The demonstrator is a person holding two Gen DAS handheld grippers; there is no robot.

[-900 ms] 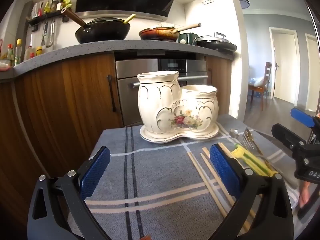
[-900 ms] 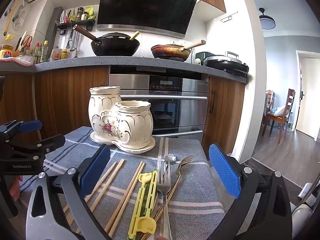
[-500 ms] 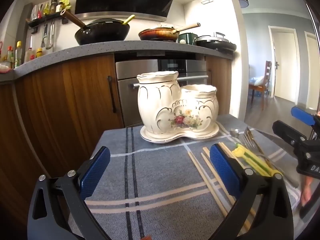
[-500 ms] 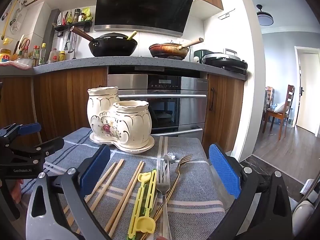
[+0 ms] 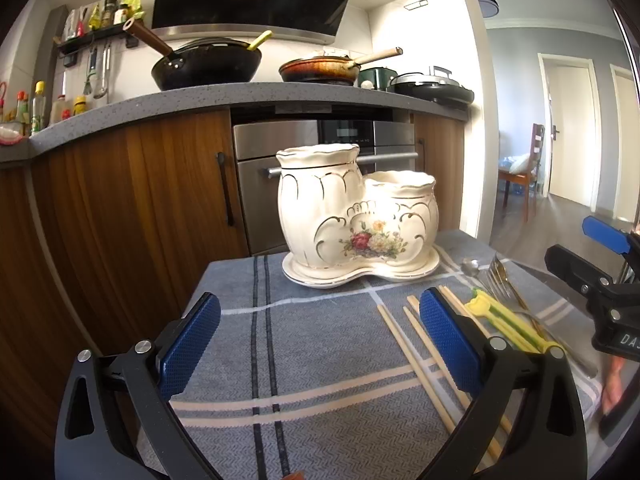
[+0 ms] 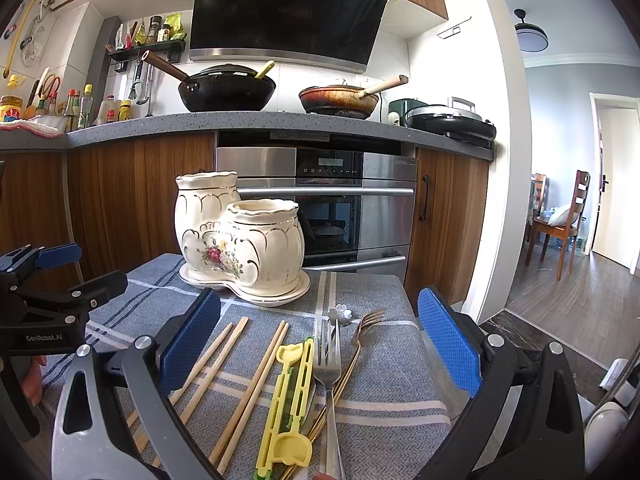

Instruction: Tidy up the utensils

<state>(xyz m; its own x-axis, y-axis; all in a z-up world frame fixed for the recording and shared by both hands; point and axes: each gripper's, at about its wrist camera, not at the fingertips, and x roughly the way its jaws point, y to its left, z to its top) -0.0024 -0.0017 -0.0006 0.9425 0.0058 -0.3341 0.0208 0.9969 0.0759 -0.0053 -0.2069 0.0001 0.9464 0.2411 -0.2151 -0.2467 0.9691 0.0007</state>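
A: While both tools hover low over the cloth, the left gripper reads wide apart, blue pads bare, nothing between them. Confirm?

B: Confirmed. The right gripper is likewise spread wide and holds nothing. Directly ahead of it, nearest the lens: yellow plastic utensil, lying lengthwise on the grey striped cloth.

A: Neighbours?

B: Silver fork just to its right, tines pointing away. A gold fork angles beside that; the handles cross lower down, exact contact unclear. A small flower-topped piece sits at the silver fork's tip. To the left of the yellow piece, two pairs of wooden chopsticks, roughly parallel.

A: From the left wrist view the same chopsticks run past my right pad; the yellow utensil lies beyond them, well right of centre.

B: Further back?

A: Cream ceramic holder, two joined pots on one saucer base, upright at the far end of the cloth; both pots look empty from here, interiors not visible.

B: Behind it: oven, wooden cabinets, then black wok and frying pan on the countertop.
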